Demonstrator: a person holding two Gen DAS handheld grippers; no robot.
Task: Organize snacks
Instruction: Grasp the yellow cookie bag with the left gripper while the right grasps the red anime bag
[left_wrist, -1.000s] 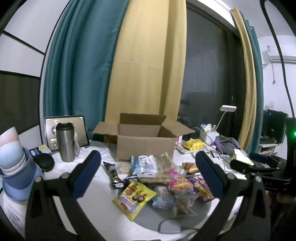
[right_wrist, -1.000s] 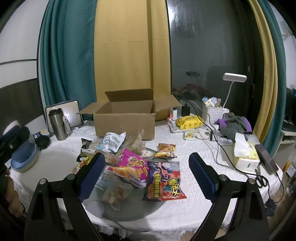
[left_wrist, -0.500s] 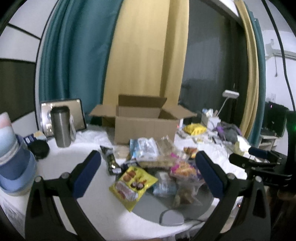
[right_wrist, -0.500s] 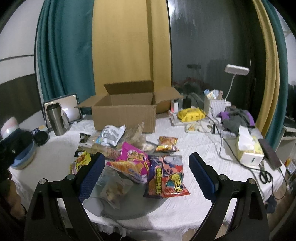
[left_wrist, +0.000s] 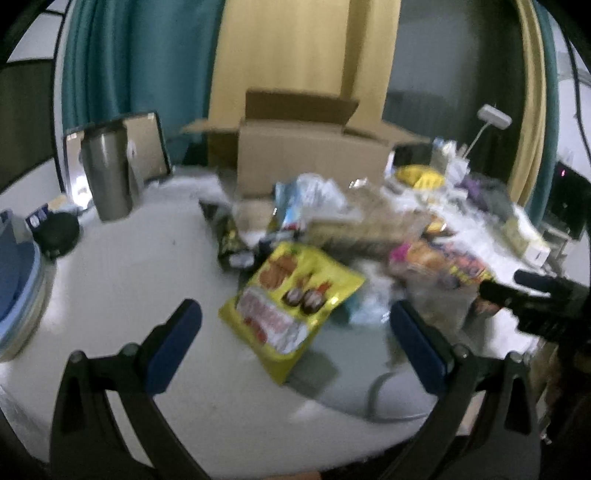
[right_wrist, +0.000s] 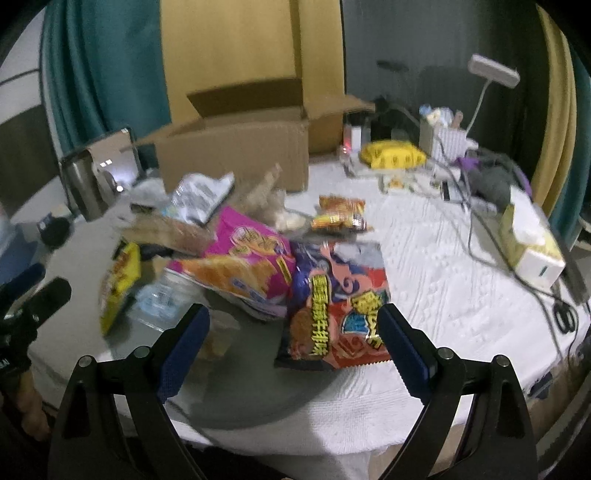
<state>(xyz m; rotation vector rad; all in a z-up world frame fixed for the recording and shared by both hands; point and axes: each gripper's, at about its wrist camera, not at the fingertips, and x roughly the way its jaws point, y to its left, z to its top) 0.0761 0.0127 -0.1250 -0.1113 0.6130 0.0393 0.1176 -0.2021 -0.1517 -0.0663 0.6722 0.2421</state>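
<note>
A heap of snack bags lies on the white table in front of an open cardboard box (left_wrist: 310, 162) (right_wrist: 236, 147). My left gripper (left_wrist: 295, 328) is open and empty, just short of a yellow snack bag (left_wrist: 291, 299). My right gripper (right_wrist: 293, 328) is also open and empty, with a purple and red bag (right_wrist: 336, 295) between and just beyond its fingertips and a pink bag (right_wrist: 247, 258) to the left of that. A small orange packet (right_wrist: 340, 216) lies farther back. The other gripper shows at the edge of each view.
A steel tumbler (left_wrist: 107, 173) and a tablet (left_wrist: 144, 147) stand at the back left, blue bowls (left_wrist: 14, 284) at the left edge. On the right are a tissue box (right_wrist: 532, 243), cables, scissors (right_wrist: 565, 317), a desk lamp (right_wrist: 491, 74) and a yellow pouch (right_wrist: 391, 155).
Both grippers have dropped and moved forward toward the snack heap, so the bags look larger and closer. Both stay open; nothing has been picked up.
</note>
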